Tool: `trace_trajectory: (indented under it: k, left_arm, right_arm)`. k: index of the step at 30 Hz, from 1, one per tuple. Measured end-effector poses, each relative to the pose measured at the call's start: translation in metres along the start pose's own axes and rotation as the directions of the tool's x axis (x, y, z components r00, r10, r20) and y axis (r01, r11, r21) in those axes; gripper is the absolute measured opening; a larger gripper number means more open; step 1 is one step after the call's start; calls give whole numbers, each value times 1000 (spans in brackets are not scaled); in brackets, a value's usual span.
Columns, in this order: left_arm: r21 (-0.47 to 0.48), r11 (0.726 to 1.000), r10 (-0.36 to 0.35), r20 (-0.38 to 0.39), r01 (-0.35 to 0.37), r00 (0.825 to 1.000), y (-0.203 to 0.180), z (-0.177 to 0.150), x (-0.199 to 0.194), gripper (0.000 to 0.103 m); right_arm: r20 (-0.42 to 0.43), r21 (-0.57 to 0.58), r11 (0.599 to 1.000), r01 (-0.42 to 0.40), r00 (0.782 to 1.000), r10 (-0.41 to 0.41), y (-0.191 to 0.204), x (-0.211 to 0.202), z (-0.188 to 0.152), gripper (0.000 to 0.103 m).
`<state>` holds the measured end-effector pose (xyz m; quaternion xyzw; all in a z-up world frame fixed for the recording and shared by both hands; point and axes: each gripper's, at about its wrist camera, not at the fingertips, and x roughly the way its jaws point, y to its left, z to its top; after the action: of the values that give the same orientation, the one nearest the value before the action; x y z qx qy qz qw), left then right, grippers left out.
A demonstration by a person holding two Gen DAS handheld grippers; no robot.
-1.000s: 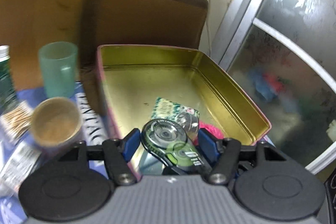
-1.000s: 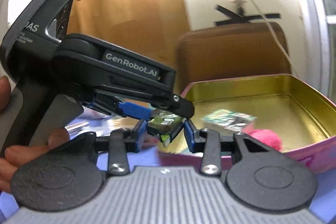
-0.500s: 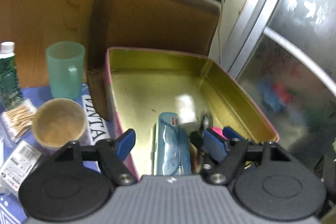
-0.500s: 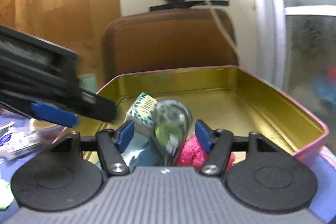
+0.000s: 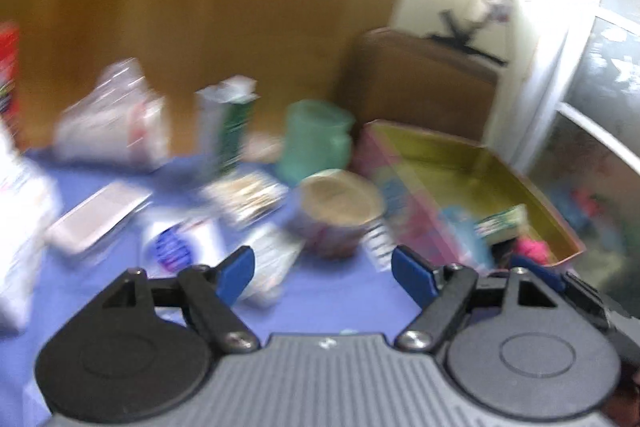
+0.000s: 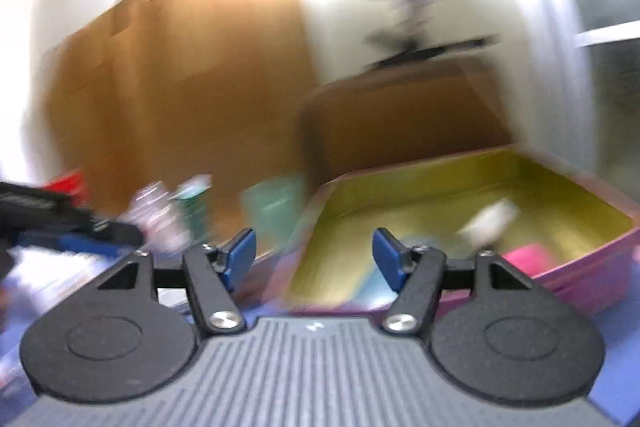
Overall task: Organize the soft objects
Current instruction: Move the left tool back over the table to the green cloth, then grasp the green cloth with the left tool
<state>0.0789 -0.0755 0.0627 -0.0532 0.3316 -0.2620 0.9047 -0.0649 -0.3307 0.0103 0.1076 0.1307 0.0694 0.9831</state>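
Left wrist view is heavily blurred. Nearest, the left gripper is seen with its blue-padded fingers spread wide and nothing between them, above a blue cloth-covered table. Just beyond, a round paper cup with a tan inside is seen, with flat packets beside it. Further back a translucent green plastic mug stands beside a rectangular tin, pink outside and shiny gold inside. A fuzzy pink soft thing lies in the tin's near corner, beside a small green-and-white packet.

From the right wrist view, the right gripper is likewise seen parted and empty, near the tin's front edge; the pink thing is inside. A brown padded chair back stands behind.
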Motion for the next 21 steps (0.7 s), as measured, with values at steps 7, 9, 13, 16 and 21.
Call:
trace_trajectory:
  k: [7, 9, 13, 16, 21]
  left_arm:
    - [-116, 993, 21, -93, -31, 995, 55, -39, -5, 78]
    - [-135, 990, 16, -106, -30, 994, 65, -46, -5, 78]
    - [-161, 987, -8, -113, -10, 994, 74, -57, -7, 78]
    - [-165, 986, -18, -108, 0, 994, 77, -59, -10, 79]
    - [-179, 984, -37, -115, 16, 993, 77, -63, -8, 80]
  right_arm:
    - [-300, -138, 964, -229, 937, 179, 75, 36, -34, 74]
    - [-346, -133, 962, -236, 921, 179, 84, 48, -36, 76]
    - [-398, -154, 957, -245, 902, 167, 102, 63, -42, 77]
    - [-416, -158, 954, -253, 893, 168, 114, 69, -45, 82]
    - [-398, -197, 946, -257, 903, 162, 132, 79, -46, 52]
